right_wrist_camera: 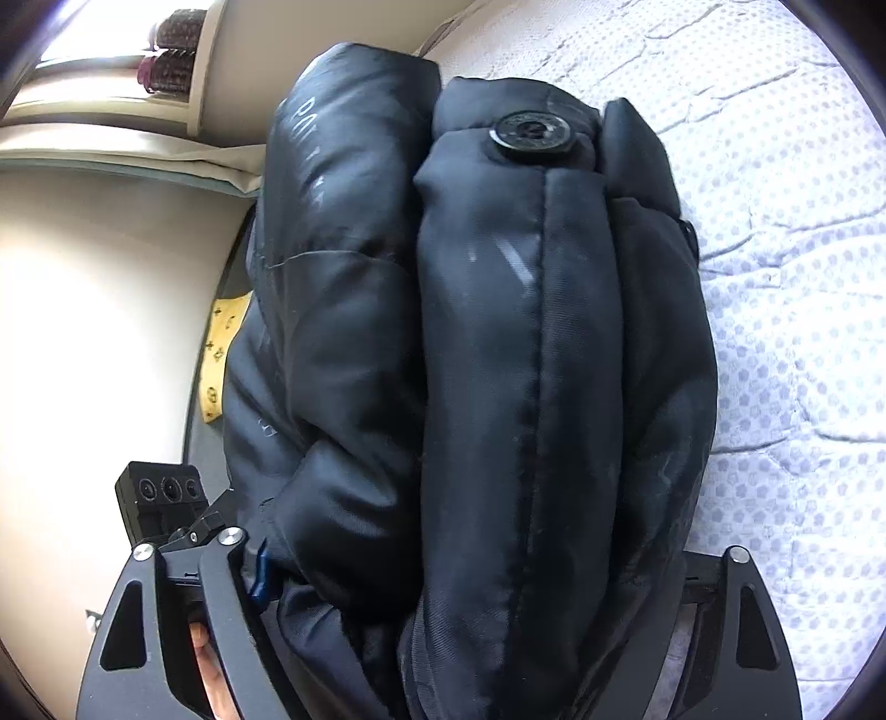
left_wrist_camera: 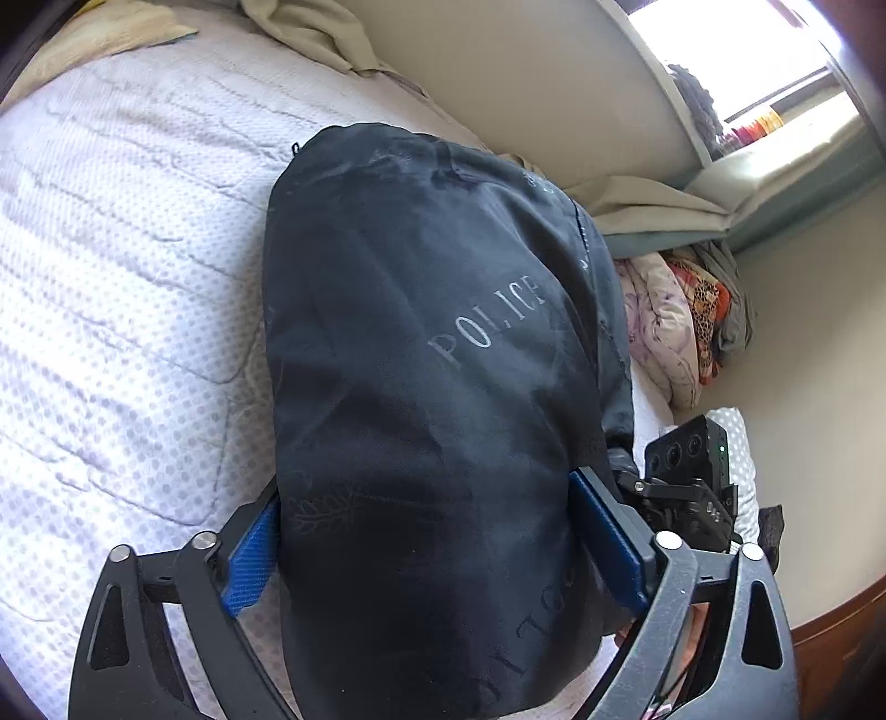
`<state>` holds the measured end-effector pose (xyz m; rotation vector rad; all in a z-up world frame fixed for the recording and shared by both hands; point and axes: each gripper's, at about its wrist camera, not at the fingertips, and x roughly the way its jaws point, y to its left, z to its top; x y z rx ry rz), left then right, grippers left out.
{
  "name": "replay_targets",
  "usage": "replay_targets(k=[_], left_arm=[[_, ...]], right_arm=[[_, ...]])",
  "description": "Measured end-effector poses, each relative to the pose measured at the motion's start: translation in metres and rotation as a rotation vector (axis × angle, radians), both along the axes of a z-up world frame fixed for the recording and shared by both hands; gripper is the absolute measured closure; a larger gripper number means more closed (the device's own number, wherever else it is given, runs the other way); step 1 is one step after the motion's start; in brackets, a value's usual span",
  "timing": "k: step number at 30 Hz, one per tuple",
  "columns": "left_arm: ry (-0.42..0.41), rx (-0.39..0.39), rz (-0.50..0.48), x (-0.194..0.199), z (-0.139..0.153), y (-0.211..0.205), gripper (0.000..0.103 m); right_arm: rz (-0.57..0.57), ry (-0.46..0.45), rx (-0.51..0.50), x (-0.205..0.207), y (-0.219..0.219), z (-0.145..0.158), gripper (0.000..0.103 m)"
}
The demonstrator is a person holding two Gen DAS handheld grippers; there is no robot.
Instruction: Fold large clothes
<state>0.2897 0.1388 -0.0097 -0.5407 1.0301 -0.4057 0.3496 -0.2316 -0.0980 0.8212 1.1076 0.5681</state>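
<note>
A dark navy padded jacket point(left_wrist_camera: 432, 343) printed POLICE is folded into a thick bundle over the bed. My left gripper point(left_wrist_camera: 426, 526) grips the bundle between its blue pads, jaws spread wide by the thick fabric. In the right wrist view the same jacket point(right_wrist_camera: 498, 360) shows stacked folds and a black snap button point(right_wrist_camera: 529, 135). My right gripper point(right_wrist_camera: 470, 581) is also clamped on the bundle, and its fingers are mostly hidden by cloth. The other gripper's camera block point(left_wrist_camera: 692, 471) shows at the jacket's right side.
The bed has a white dotted quilt point(left_wrist_camera: 122, 266). Beige bedding point(left_wrist_camera: 310, 27) lies at its far end. A heap of patterned blankets point(left_wrist_camera: 681, 321) sits by the wall, under a bright window point(left_wrist_camera: 736, 61). A yellow patterned cloth point(right_wrist_camera: 221, 360) lies under the jacket's left side.
</note>
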Motion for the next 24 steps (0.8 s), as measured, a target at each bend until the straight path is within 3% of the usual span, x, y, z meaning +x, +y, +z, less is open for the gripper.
replay_targets(k=[6, 13, 18, 24], left_arm=[[0.004, 0.058, 0.007, -0.001, 0.014, -0.008, 0.001], [-0.088, 0.231, 0.015, -0.010, 0.046, -0.012, 0.000], [-0.150, 0.318, 0.015, -0.017, 0.065, -0.015, 0.000], [-0.193, 0.372, 0.016, -0.029, 0.081, -0.022, 0.000]], right_arm=[[-0.032, 0.052, -0.015, -0.012, -0.018, 0.007, 0.009], [-0.029, 0.035, -0.050, -0.023, -0.025, 0.039, 0.009], [-0.054, -0.050, -0.114, -0.044, -0.031, 0.073, 0.009], [-0.121, -0.215, -0.328, -0.078, -0.055, 0.116, 0.009]])
